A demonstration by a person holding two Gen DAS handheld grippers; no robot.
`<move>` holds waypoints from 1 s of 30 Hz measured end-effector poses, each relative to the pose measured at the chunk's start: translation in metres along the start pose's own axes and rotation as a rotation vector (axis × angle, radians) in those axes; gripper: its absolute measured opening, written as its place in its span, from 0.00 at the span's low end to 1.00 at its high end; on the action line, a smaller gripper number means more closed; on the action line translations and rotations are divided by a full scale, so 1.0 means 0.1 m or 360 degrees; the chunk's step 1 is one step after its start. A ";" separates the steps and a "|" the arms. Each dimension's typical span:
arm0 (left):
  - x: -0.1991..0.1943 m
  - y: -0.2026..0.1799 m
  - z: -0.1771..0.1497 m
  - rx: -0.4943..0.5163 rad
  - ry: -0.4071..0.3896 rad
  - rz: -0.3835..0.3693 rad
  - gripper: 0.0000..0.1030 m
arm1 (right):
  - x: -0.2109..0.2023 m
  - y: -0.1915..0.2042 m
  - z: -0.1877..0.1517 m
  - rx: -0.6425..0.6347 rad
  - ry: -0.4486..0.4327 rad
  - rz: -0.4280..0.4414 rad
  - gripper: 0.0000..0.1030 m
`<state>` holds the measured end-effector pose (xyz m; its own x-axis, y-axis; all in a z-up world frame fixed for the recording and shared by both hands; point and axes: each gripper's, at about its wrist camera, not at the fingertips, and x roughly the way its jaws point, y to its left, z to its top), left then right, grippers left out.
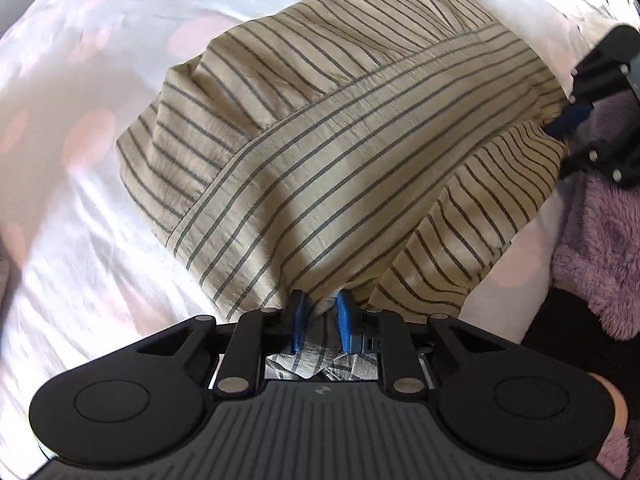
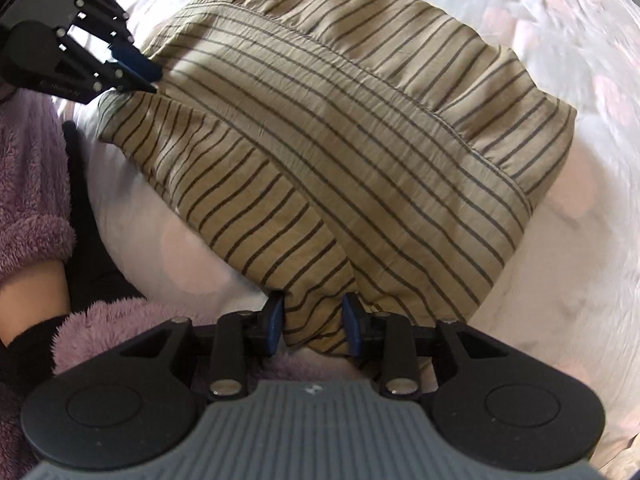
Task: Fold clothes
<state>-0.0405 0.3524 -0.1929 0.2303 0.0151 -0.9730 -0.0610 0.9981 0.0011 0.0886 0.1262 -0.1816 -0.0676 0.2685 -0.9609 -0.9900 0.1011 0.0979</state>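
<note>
Nearest, the left hand-held gripper (image 1: 320, 316) is seen with its blue pads narrowly parted and a gathered bunch of the striped garment (image 1: 340, 152) pinched between them. The right hand-held gripper (image 2: 313, 322) stands wider, with a thicker fold of the same cloth filling the gap; both pads appear to be touching fabric, so a grip is judged there as well.

The two near corners of the garment are thus held at once, presumably so that the near edge can be carried over as one straight line. The cloth between the grips is slack and puckered, not taut.

Beyond, the garment is spread over the bed (image 1: 80, 220), with a seamed band running across it on a diagonal. The far edge is rumpled, not squared.

A purple fleece sleeve (image 2: 28, 184) lies close by at the near edge. White sheet is exposed around the far and outer sides of the garment, so room for a forward fold is judged sufficient.
</note>
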 end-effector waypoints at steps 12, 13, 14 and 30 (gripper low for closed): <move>-0.52 0.72 -0.24 -0.0649 -0.0392 -0.0156 0.43 | -0.72 -0.55 -0.36 0.0593 -0.0635 0.0078 0.45; -0.48 0.79 -0.20 -0.0727 -0.0408 -0.0147 0.43 | -0.73 -0.64 -0.35 0.0688 -0.0669 0.0049 0.48; -0.45 0.84 -0.18 -0.0795 -0.0418 -0.0144 0.44 | -0.74 -0.74 -0.34 0.0782 -0.0703 0.0020 0.55; 0.22 1.16 -0.26 -0.1343 -0.0315 -0.0363 0.43 | -0.05 -1.44 -0.36 0.1518 -0.0538 0.0163 0.64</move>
<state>-0.0676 0.4674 -0.2197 0.4830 -0.0906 -0.8709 -0.6691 0.6034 -0.4338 0.2276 0.0757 -0.1999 0.0383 0.5608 -0.8271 -0.4602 0.7446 0.4835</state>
